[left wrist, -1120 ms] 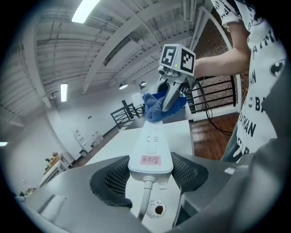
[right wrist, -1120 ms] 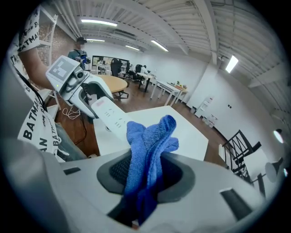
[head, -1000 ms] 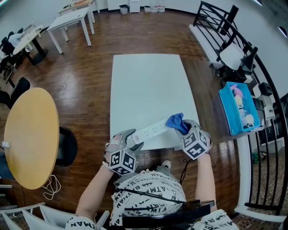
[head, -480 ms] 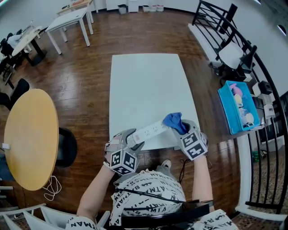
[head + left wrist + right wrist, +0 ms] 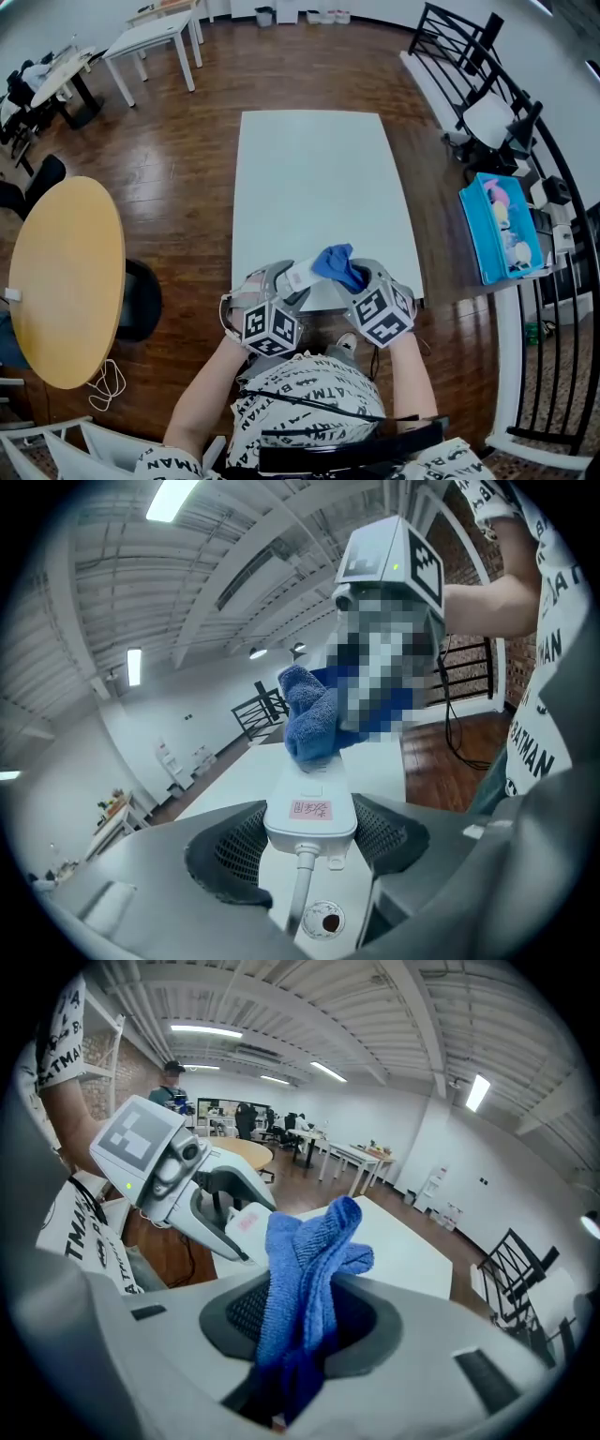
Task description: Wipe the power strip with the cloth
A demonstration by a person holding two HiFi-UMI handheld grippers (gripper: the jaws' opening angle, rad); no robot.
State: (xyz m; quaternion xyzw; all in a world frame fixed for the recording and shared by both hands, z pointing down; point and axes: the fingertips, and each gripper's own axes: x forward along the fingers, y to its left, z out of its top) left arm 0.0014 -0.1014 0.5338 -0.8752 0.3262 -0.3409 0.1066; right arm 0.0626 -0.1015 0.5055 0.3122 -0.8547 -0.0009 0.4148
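Observation:
A white power strip (image 5: 298,275) is held over the near edge of the white table (image 5: 309,178), and my left gripper (image 5: 281,287) is shut on its cord end. In the left gripper view the strip (image 5: 310,808) sits clamped between both pads, its cord hanging down. My right gripper (image 5: 353,281) is shut on a bunched blue cloth (image 5: 336,265). The cloth (image 5: 307,719) rests on the strip's top face, close to the left gripper. In the right gripper view the cloth (image 5: 305,1279) stands up between the jaws, hiding most of the strip (image 5: 246,1222).
A round wooden table (image 5: 66,281) stands at the left and a blue bin (image 5: 497,230) of items at the right by a black railing (image 5: 525,122). White desks (image 5: 155,37) are at the far left. The person's torso is just below the grippers.
My right gripper has slid the cloth leftward along the strip, from its far end to near the left gripper. The left gripper has stayed put with the strip in it.

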